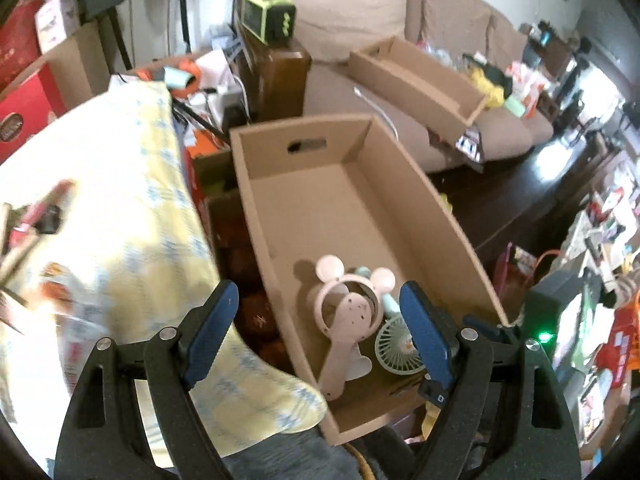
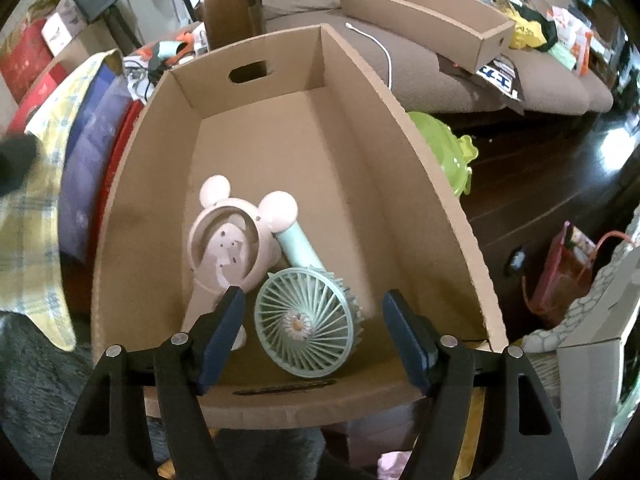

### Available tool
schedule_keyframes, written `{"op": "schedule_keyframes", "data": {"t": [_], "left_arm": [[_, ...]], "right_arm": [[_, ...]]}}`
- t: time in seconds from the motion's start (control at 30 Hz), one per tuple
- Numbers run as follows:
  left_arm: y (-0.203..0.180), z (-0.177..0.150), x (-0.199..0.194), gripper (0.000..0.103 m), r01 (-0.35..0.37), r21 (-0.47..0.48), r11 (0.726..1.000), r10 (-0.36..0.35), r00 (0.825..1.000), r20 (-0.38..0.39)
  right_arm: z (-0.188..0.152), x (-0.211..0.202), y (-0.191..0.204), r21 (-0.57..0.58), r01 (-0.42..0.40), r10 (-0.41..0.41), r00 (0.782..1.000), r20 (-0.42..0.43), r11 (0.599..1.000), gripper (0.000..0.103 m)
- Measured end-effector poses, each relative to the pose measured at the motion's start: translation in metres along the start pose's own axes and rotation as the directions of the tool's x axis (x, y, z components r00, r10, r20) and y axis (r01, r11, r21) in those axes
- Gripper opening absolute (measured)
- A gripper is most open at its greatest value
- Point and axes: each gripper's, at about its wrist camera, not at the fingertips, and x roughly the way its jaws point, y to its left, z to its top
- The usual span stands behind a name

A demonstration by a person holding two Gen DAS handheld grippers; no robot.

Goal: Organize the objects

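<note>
Cardboard, plain and brown, is forming the long open box (image 1: 352,208) that is filling the left wrist view, with a hand-hole cut in its far end wall. Two small handheld fans are lying at its near end: a pink fan (image 1: 346,312) with round mouse ears, leaning on the left wall, and a mint-green fan (image 1: 396,346) just beside it. The left gripper (image 1: 320,332) is hanging above and to the left of the box, its blue pads spread wide and gripping nothing; a yellow checked cloth (image 1: 132,208) is lying under its left finger. In the right wrist view, the same box (image 2: 440,216) is sitting directly below the right gripper (image 2: 314,336). The pink fan (image 2: 228,240) is resting against the green fan's handle, and the green fan's round grille (image 2: 306,324) is facing up between the open jaws. The pads are standing clear of it on both sides, holding nothing and touching nothing. Both fans appear to be stowed already, so the sensible move seems to be lifting each gripper straight up, keeping the fingers wide so they are not snagging a grille or the box wall, before seeking the next loose item.
</note>
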Motion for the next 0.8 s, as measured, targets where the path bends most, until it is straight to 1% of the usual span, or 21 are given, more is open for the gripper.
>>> {"op": "schedule_keyframes", "data": {"t": [0.13,0.23,0.43,0.5,0.57,0.63,0.73,0.8], "left_arm": [[0.018,0.005,-0.028,0.081,-0.007,-0.005,1.000,0.008,0.999,0.054],[0.037,0.007,-0.049,0.081,-0.013,-0.015,1.000,0.014,0.997,0.070],[0.081,0.009,-0.099,0.081,-0.048,-0.040,0.998,0.053,0.989,0.138],[0.099,0.007,-0.118,0.081,-0.029,-0.048,0.998,0.037,0.986,0.161],[0.121,0.004,-0.139,0.081,-0.011,-0.061,0.998,0.022,0.981,0.193],[0.140,0.003,-0.155,0.081,-0.009,-0.071,0.997,0.025,0.976,0.217],[0.179,-0.002,-0.183,0.081,-0.041,-0.119,0.992,0.073,0.960,0.272],[0.209,-0.007,-0.201,0.081,-0.120,-0.170,0.978,0.167,0.940,0.298]], "right_arm": [[0.000,-0.004,-0.001,-0.001,0.007,-0.007,1.000,0.014,1.000,0.073],[0.002,-0.008,-0.001,-0.001,0.014,-0.014,0.999,0.029,1.000,0.073],[0.006,-0.023,0.000,0.006,0.036,-0.037,0.997,0.067,0.999,0.073],[0.008,-0.031,0.002,0.014,0.013,-0.014,0.997,0.081,1.000,0.073],[0.010,-0.042,0.005,0.032,-0.041,0.038,0.994,0.105,0.999,0.073],[0.014,-0.054,0.009,0.051,-0.094,0.086,0.987,0.132,0.994,0.073],[0.020,-0.074,0.025,0.036,-0.148,0.140,0.975,0.171,0.988,0.073],[0.023,-0.085,0.038,0.010,-0.160,0.155,0.969,0.192,0.987,0.073]]}}
